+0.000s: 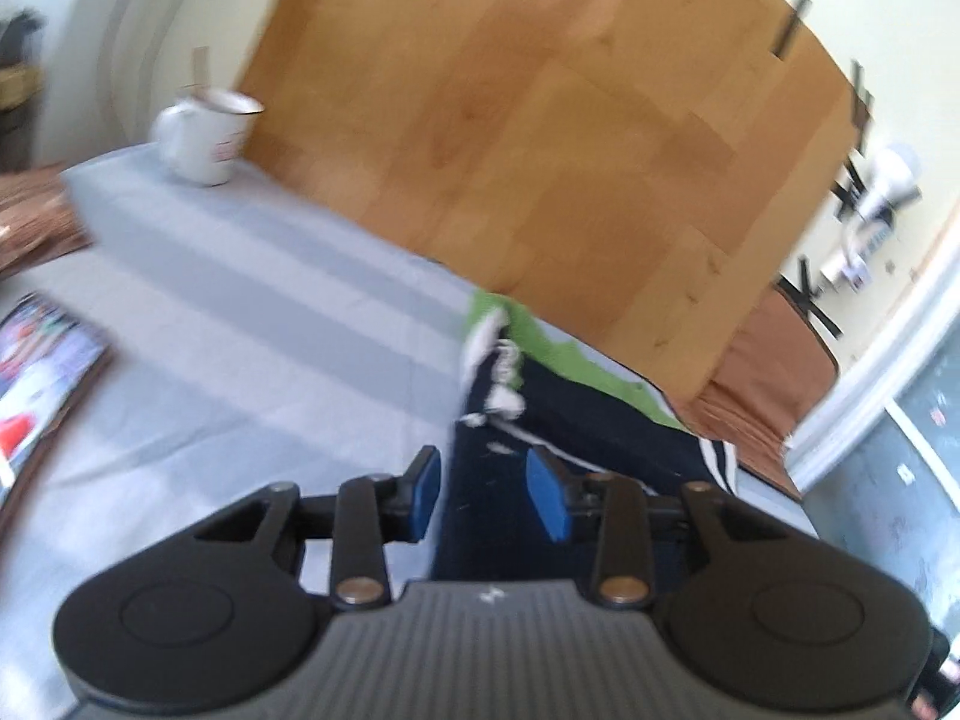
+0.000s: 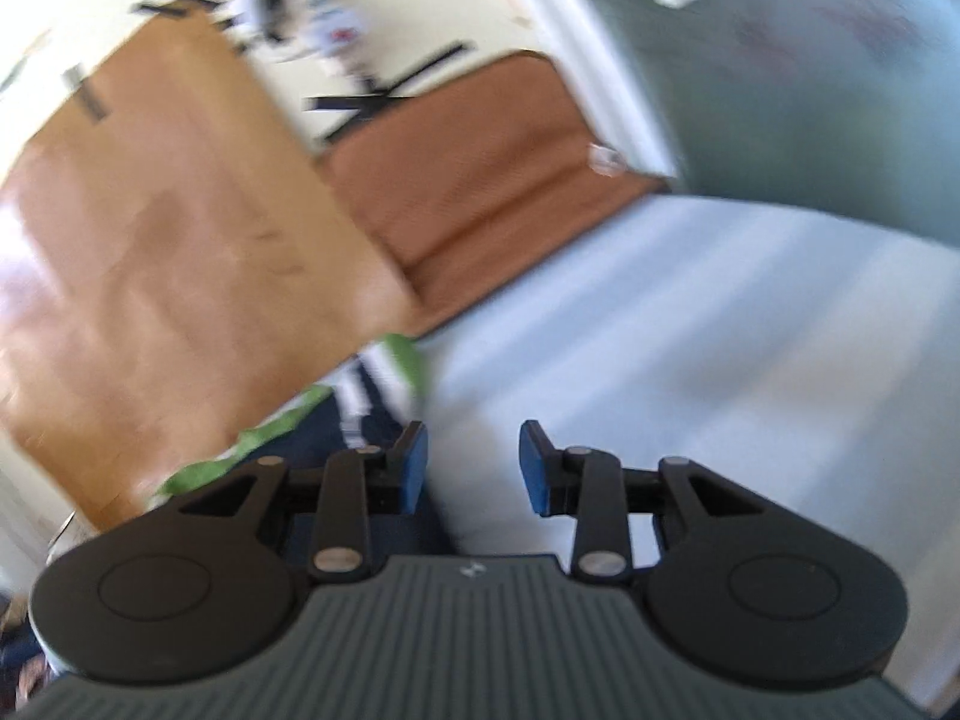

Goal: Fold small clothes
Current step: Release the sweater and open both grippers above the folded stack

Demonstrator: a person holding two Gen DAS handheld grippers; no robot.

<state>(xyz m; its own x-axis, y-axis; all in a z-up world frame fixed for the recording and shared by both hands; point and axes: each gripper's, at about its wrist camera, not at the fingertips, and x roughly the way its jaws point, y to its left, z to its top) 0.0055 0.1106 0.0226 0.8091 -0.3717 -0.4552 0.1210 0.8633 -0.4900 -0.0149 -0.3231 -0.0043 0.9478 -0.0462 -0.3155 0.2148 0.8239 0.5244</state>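
Dark navy shorts [image 1: 576, 420] with white side stripes and a white drawstring lie on the pale grey bed sheet [image 1: 252, 324], over a green garment [image 1: 558, 348]. My left gripper [image 1: 487, 495] hangs just above the near edge of the shorts, its blue pads [image 1: 549, 495] apart and nothing pinched between them. In the right wrist view the shorts [image 2: 372, 420] and the green garment [image 2: 408, 360] lie left of my right gripper [image 2: 474, 465]. Its pads are also apart, with only bare sheet [image 2: 690, 324] showing between them. Both views are motion-blurred.
A wooden headboard [image 1: 540, 138] stands behind the bed. A white mug [image 1: 207, 138] sits at the far left of the sheet, a magazine [image 1: 42, 354] at the left edge. A brown cushion [image 2: 480, 180] lies to the right of the headboard.
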